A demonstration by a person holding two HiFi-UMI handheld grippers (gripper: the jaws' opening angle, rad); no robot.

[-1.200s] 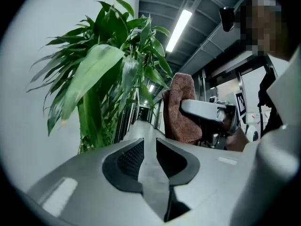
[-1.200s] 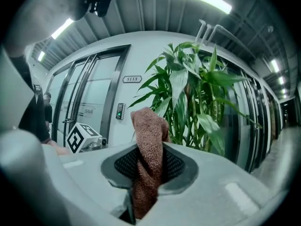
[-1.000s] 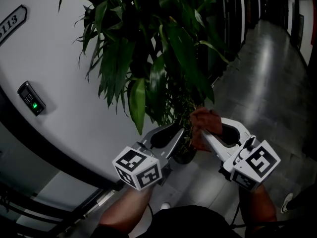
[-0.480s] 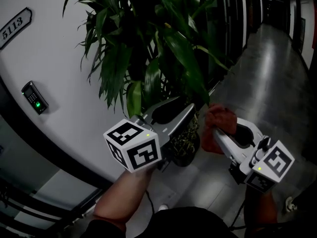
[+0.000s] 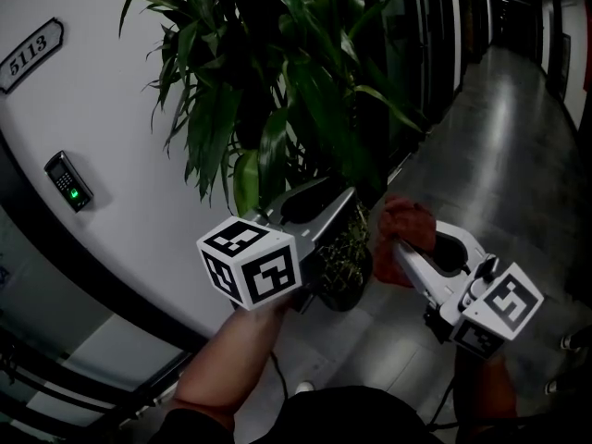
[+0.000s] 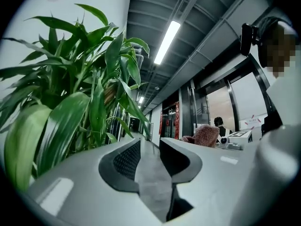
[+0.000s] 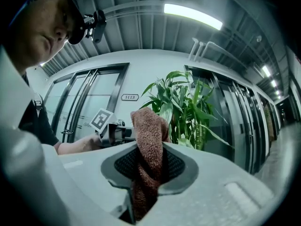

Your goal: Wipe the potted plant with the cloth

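Note:
The potted plant has long green leaves and stands in a dark pot by the white wall. My left gripper is level just under the lower leaves, open, with nothing between its jaws; the leaves hang to its left. To the right of the pot, my right gripper is shut on a reddish-brown cloth. The cloth sticks up from between the pads, with the plant behind it.
The white wall carries a room plate and a card reader with a green light. A glossy corridor floor runs off to the right past dark glass doors.
My left gripper rose to just under the leaves and its jaws opened wider. The right gripper with the cloth drew a little to the right, away from the plant.

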